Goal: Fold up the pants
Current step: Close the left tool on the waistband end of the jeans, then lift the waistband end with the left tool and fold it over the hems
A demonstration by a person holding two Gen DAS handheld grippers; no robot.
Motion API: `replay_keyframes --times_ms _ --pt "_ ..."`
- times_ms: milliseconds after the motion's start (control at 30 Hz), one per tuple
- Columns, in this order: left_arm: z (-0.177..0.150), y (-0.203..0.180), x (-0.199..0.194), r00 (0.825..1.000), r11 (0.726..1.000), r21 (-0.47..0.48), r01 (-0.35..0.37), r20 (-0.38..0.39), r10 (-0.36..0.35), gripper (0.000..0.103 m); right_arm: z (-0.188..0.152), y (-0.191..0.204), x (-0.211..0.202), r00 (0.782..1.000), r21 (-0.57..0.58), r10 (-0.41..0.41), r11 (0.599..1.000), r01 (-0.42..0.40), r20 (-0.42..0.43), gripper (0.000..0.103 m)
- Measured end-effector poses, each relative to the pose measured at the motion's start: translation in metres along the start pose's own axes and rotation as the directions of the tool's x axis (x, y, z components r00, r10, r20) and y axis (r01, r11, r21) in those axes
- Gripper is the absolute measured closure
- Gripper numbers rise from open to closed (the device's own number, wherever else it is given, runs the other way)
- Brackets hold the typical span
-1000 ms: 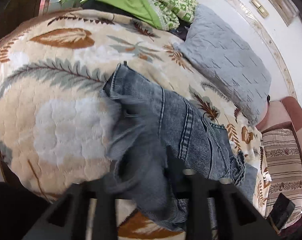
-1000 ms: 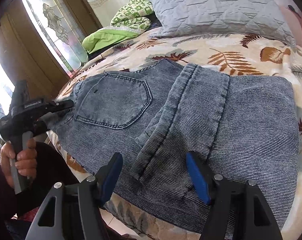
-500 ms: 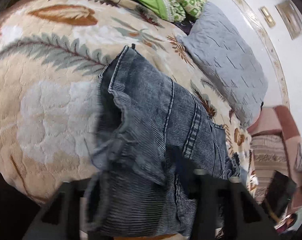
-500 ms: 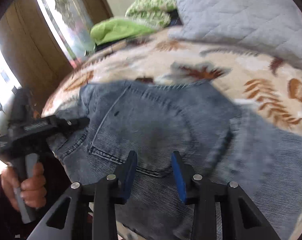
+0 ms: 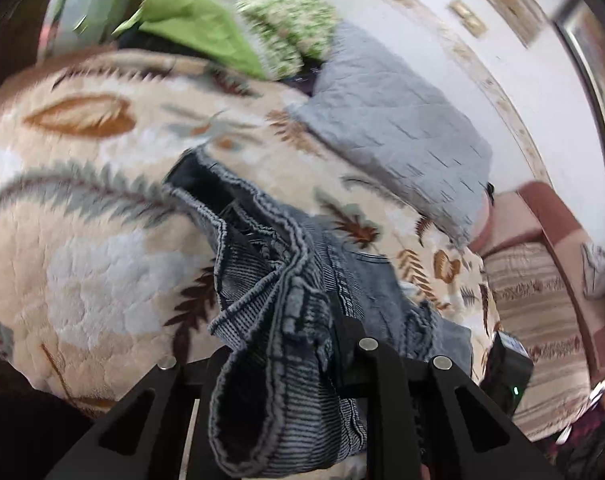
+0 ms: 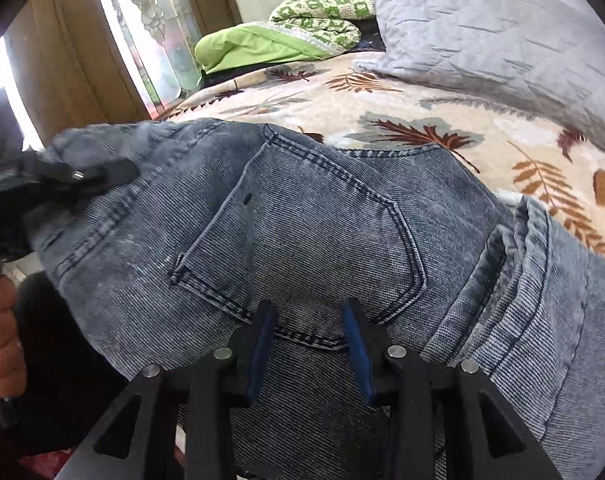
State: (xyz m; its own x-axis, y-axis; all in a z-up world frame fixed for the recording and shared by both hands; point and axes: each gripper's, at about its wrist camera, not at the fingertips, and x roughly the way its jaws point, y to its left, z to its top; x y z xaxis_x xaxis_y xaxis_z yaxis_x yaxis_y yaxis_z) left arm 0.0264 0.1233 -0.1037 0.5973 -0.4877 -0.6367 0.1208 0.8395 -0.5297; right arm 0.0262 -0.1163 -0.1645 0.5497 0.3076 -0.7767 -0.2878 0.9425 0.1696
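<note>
A: Pants (image 6: 322,220) lie on the bedspread (image 6: 422,92), waist end at its near edge. Left gripper (image 5: 302,344) is clamped on the bunched waistband.
B: Right gripper (image 6: 308,344)?
A: Jaws apart, just over the back pocket (image 6: 302,232). Pinch both layers there, then lift level with the left.
B: Fabric?
A: Grey-blue washed denim, legs already doubled over on the right.

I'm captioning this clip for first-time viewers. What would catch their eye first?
The grey-blue jeans fill the middle of the leaf-print bedspread, back pocket up. The left gripper is clamped on a bunched edge of them, and the right gripper stands open just below the pocket. A grey quilted pillow lies behind.
</note>
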Motion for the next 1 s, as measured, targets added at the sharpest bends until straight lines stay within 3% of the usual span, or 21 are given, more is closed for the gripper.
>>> replay_keyframes --times_ms 100,233,400,500,600,733,833,900,933,967,1000 --pt "0.002 -0.021 -0.011 1.000 0.998 0.058 -0.001 0.019 -0.001 0.084 0.001 -0.010 -0.014 0.999 0.067 0.043 0.997 -0.041 -0.032 0.064" --pt "0.005 -0.054 -0.019 0.999 0.991 0.131 0.007 0.030 -0.011 0.084 -0.012 -0.040 -0.064 0.993 0.109 0.045 0.992 -0.057 0.108 0.064" --pt "0.004 -0.109 -0.022 0.998 0.968 0.247 0.042 0.025 -0.050 0.084 -0.039 -0.094 -0.116 0.980 0.179 -0.049 0.984 0.014 0.194 0.064" --pt "0.001 -0.149 -0.015 0.998 0.939 0.337 0.062 0.003 -0.067 0.084 -0.056 -0.125 -0.146 0.958 0.222 -0.153 0.970 0.099 0.243 0.064" --pt "-0.007 -0.191 0.004 0.996 0.900 0.425 0.094 -0.045 -0.083 0.084 -0.071 -0.168 -0.179 0.907 0.337 -0.300 0.921 0.195 0.294 0.064" --pt "-0.031 -0.236 0.040 0.987 0.857 0.494 0.145 -0.131 -0.091 0.084 -0.089 -0.219 -0.206 0.872 0.541 -0.345 0.833 0.114 0.348 0.064" --pt "-0.064 -0.266 0.085 0.973 0.820 0.546 0.171 -0.224 -0.054 0.083 -0.095 -0.243 -0.211 0.861 0.609 -0.360 0.789 0.076 0.359 0.064" --pt "-0.090 -0.277 0.118 0.961 0.786 0.598 0.156 -0.276 0.019 0.073 -0.096 -0.250 -0.213 0.869 0.632 -0.358 0.772 0.070 0.341 0.064" --pt "-0.101 -0.279 0.135 0.947 0.773 0.618 0.145 -0.314 0.073 0.069 -0.098 -0.253 -0.213 0.871 0.638 -0.357 0.767 0.067 0.337 0.064" --pt "-0.110 -0.278 0.150 0.921 0.773 0.617 0.145 -0.370 0.123 0.067 -0.098 -0.257 -0.212 0.874 0.648 -0.352 0.760 0.058 0.335 0.064" --pt "-0.112 -0.278 0.153 0.912 0.776 0.613 0.150 -0.388 0.131 0.066 -0.098 -0.260 -0.212 0.877 0.655 -0.345 0.754 0.046 0.335 0.064"
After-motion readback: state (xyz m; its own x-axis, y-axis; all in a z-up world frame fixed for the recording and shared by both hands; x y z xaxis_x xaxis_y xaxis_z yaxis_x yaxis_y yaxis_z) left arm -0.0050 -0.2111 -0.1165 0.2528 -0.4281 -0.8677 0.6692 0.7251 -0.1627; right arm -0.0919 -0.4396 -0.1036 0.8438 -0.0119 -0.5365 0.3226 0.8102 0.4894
